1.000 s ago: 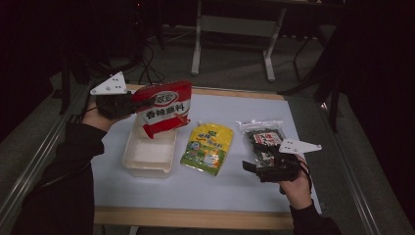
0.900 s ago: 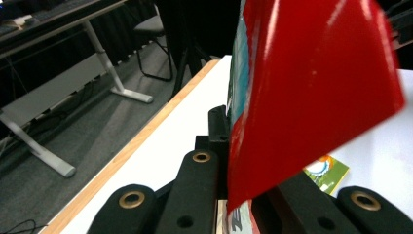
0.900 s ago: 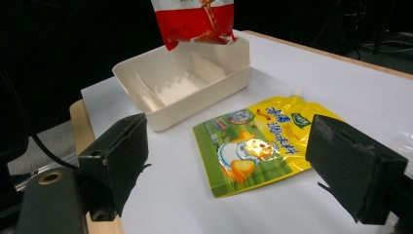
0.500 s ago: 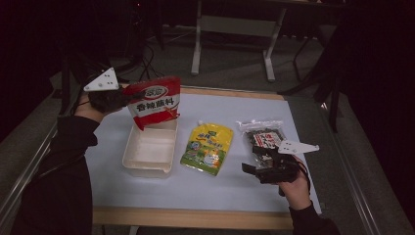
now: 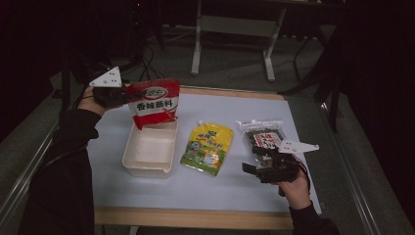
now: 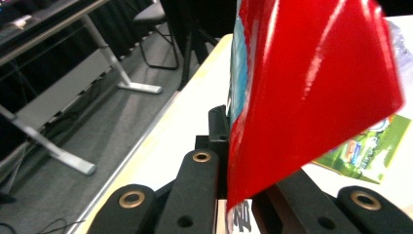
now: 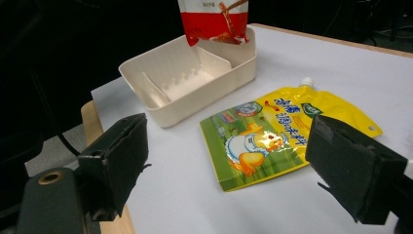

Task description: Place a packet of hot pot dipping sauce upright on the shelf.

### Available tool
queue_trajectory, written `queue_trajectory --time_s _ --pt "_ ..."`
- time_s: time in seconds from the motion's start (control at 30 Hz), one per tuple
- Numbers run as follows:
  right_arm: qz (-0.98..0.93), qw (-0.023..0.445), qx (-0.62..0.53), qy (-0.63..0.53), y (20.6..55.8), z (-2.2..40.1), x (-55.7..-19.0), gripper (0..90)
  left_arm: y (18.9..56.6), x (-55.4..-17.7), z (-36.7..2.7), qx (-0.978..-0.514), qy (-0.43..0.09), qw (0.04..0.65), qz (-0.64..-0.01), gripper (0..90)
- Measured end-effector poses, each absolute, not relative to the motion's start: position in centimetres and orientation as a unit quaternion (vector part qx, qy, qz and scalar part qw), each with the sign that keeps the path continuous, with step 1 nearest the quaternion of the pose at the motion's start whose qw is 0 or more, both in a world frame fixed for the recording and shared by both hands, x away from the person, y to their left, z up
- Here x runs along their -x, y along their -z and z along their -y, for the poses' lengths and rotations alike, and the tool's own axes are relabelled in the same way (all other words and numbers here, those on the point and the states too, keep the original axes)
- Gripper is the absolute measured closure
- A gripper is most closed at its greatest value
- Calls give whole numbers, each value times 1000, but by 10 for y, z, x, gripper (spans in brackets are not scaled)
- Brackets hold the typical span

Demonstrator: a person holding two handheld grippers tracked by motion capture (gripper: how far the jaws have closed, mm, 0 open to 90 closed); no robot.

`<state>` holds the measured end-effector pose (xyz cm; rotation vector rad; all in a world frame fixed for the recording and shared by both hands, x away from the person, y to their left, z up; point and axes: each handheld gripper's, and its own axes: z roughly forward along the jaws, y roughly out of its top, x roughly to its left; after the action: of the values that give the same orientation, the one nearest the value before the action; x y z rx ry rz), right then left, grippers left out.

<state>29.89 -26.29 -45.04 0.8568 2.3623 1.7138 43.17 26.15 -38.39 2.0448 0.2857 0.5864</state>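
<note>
Red pouch (image 5: 155, 103), 1 glossy flat packet, hangs clamped in my left gripper (image 5: 128, 97) above the far end of the tray (image 5: 147, 164). My right gripper (image 7: 229, 161) rests near the table's (image 5: 195, 188) right edge, jaws wide apart and holding nothing. I count 3 soft packets: red, yellow spouted (image 5: 208, 148), and dark crinkly (image 5: 262, 137). The 1 tray is cream plastic, rectangular, with a divider.

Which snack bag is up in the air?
The red bag, pinched by the left gripper above the white box; the others lie flat.
</note>
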Motion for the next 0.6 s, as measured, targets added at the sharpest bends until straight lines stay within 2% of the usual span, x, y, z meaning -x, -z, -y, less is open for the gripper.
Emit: queue_trajectory --time_s 0.2,0.4,0.6 --pt "-776 47 -284 -561 451 263 -299 155 385 -440 -259 -843 -247 470 -82 900" --pt "-775 45 -286 -562 452 265 -299 155 393 -446 -263 -845 -222 477 -93 900" --pt "-773 44 -292 -561 454 267 -300 155 401 -449 -265 -847 -237 466 -96 900"
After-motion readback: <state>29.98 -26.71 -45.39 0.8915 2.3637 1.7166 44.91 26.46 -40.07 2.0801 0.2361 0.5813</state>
